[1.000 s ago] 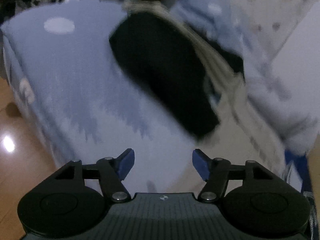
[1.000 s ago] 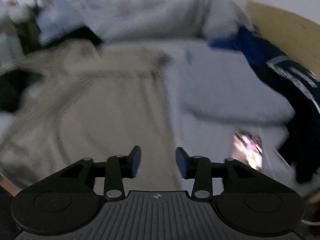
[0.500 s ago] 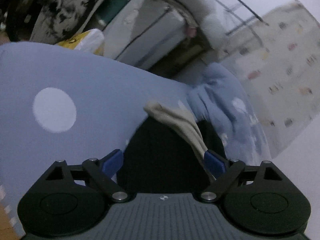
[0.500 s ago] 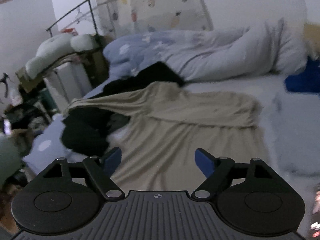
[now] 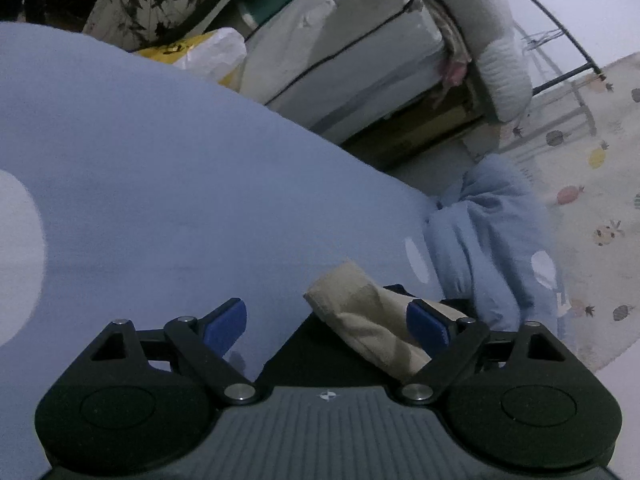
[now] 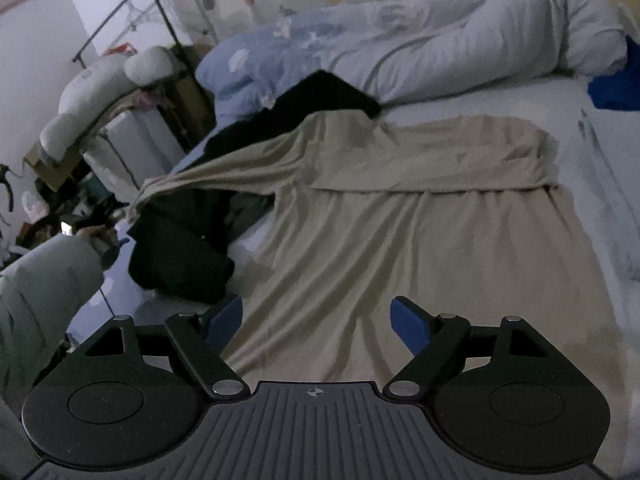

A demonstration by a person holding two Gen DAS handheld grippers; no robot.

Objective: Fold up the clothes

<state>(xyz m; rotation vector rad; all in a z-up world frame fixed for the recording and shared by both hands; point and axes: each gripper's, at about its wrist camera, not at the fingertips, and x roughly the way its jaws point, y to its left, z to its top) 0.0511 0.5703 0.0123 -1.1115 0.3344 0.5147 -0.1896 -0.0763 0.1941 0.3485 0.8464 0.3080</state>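
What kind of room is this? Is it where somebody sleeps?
Most likely a bedroom. There is a bed with a rolled-up white quilt along its far side, a blue pillow, and clothes spread on it, like the beige garment.

Your bed [image 6: 520,108] carries a spread beige garment [image 6: 400,232], black clothes [image 6: 180,248] and a rumpled duvet [image 6: 440,48].

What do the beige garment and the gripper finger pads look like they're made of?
Beige garment: thin, matte woven or knit fabric, judging by its soft draping folds; the fibre is unclear. Right gripper pads: smooth blue, likely rubber or plastic.
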